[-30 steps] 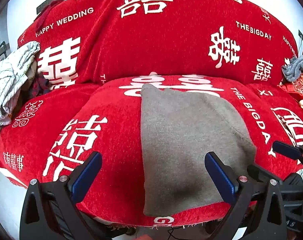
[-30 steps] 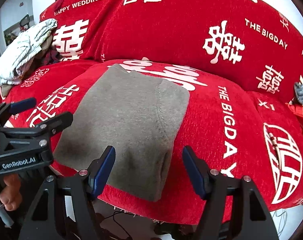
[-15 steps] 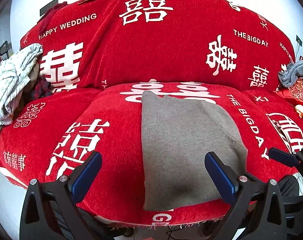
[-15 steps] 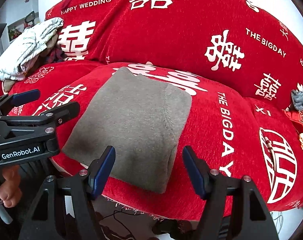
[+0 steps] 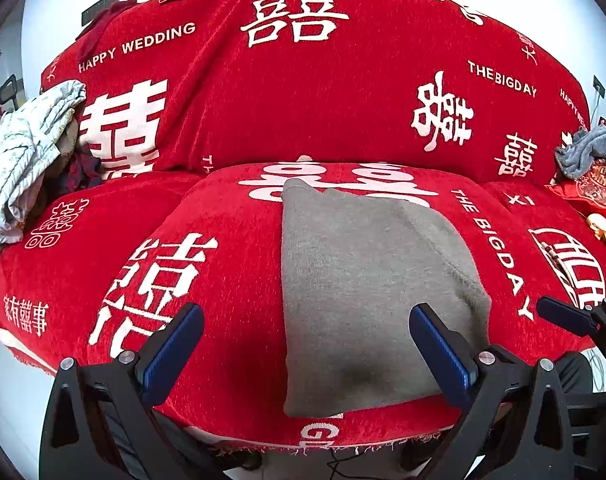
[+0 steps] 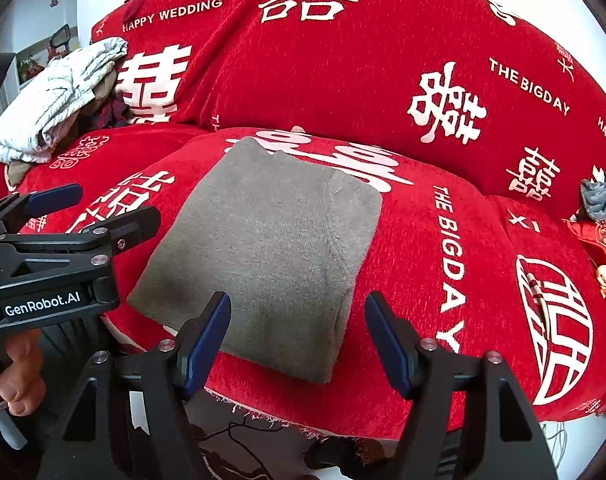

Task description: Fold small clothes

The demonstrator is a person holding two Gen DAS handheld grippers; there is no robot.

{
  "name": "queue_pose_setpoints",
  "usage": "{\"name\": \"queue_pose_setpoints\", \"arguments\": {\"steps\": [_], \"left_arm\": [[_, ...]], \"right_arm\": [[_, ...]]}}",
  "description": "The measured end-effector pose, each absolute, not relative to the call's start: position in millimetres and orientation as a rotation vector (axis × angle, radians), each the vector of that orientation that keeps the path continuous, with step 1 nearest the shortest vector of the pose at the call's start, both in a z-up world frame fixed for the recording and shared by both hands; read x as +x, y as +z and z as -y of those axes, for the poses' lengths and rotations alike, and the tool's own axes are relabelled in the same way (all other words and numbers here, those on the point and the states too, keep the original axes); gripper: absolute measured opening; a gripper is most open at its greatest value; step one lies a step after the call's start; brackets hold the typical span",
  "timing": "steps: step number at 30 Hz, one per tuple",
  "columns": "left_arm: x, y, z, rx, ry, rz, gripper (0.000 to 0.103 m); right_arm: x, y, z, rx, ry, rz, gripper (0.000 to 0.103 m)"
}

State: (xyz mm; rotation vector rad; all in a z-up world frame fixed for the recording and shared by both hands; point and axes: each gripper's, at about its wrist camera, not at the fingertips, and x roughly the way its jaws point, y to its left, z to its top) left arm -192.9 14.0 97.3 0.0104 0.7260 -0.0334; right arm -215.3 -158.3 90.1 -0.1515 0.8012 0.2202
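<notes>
With both the left gripper (image 5: 303,344) and the right gripper (image 6: 297,328) wide open and empty, I should grasp the near edge of the grey cloth (image 6: 271,240) evenly and fold it away over itself.

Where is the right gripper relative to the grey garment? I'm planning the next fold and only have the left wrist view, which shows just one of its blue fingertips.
Observer: The right gripper is open and empty, lined up with the near right corner of the folded grey garment without touching it.
Operator: Anything around my left gripper that I can't see?
Observer: Yes. Beneath the left gripper, a bare hand holds its handle, below a GenRobot.AI label.
</notes>
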Motion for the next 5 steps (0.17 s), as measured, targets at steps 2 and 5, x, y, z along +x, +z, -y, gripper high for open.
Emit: {"name": "queue_pose_setpoints", "arguments": {"steps": [2,5], "left_arm": [[-193.8,97.0,-13.8,0.012,-0.031,-0.722,0.103],[-194.2,96.4,-13.2,0.016,-0.037,-0.722,0.103]], "right_arm": [[-215.3,89.9,159.1,-0.149,0.221,-0.803,0.073],[-215.5,89.4,159.8,-0.146,0.222,-0.807,0.073]]}}
